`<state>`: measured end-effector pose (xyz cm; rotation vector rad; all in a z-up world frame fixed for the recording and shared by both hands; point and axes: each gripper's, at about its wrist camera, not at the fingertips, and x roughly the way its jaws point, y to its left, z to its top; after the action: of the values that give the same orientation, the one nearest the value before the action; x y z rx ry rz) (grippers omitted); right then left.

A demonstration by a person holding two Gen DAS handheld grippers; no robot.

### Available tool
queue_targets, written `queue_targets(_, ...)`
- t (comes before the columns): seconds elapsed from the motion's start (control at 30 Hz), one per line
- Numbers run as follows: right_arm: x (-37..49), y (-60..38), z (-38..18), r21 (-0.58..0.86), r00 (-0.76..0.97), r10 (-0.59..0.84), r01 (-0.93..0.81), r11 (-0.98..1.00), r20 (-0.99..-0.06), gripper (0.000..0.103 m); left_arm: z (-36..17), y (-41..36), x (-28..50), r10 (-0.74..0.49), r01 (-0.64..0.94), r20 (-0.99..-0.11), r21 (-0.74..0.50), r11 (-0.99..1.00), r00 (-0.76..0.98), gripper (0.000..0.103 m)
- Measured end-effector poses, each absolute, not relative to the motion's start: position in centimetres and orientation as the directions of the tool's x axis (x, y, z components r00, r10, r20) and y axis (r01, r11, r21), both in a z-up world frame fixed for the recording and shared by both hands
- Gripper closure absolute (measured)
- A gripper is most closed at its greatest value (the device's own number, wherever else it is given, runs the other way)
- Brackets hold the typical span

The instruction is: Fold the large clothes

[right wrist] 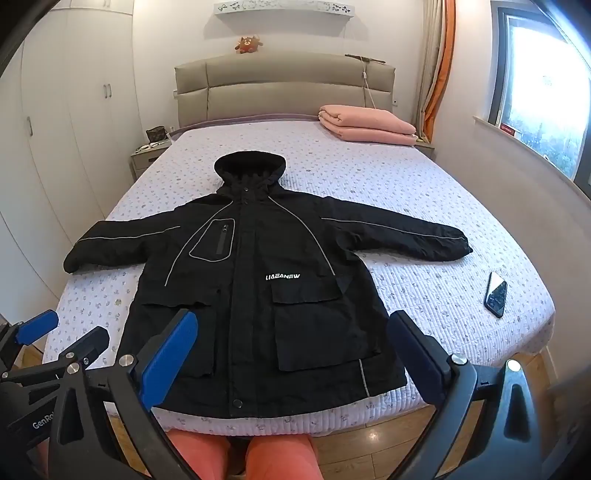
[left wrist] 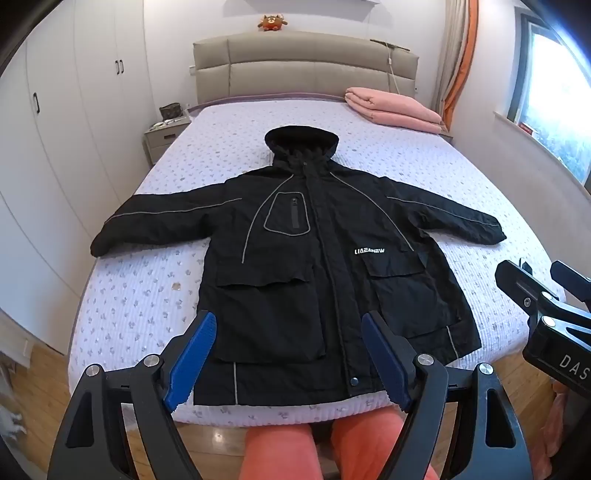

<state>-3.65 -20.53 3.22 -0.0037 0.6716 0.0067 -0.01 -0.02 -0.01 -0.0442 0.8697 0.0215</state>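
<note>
Bed [left wrist: 229, 147]: carries everything here; a lilac quilted cover with a small flower print, padded beige headboard at the far end
On the bed: a black coat [left wrist: 306, 258] in the middle, a folded pink blanket [left wrist: 395, 110] at the far right corner by the headboard, a dark phone [right wrist: 495, 293] near the right edge, apart from the coat
Nightstand [left wrist: 162, 138]: at the far left of the bed, holding a small brown bag and some small items too tiny to make out
Headboard top: a small orange plush toy [left wrist: 272, 23] sits on it
Edges: the coat's hem lies just short of the near edge of the bed; the left cuff reaches close to the left edge; the right cuff stops short of the right edge
Open room: bare cover shows on both sides of the coat below the sleeves, and between the hood and the headboard; wooden floor runs along the near side
Coat: lies face up, zipped shut, hood flat and pointing to the headboard, both sleeves spread out sideways; grey piping, a chest pocket, two large flap pockets, white lettering on the chest
Left gripper [left wrist: 286, 354]: held above the hem, blue-padded fingers spread wide, touching nothing
Right gripper [right wrist: 291, 350]: held beside the left one above the hem, fingers spread wide, holding nothing
</note>
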Motion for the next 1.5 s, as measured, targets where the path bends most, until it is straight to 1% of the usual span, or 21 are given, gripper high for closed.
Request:
queue_targets(1.1, -3.24, -20.70, 2.64, -0.005, 0.762, 0.001, -0.006, 1.000, -0.647, 0.000, -0.77, -0.35, 0.15, -0.003, -0.033, -0.765, -0.031, 0.999, 0.644, 0.021)
queue_targets(1.5, -3.56, -20.76, 2.74, -0.005, 0.763, -0.006, 0.003, 1.000, -0.646, 0.000, 0.06, -0.56, -0.44, -0.001, -0.029, -0.755, -0.026, 0.999, 0.655, 0.021)
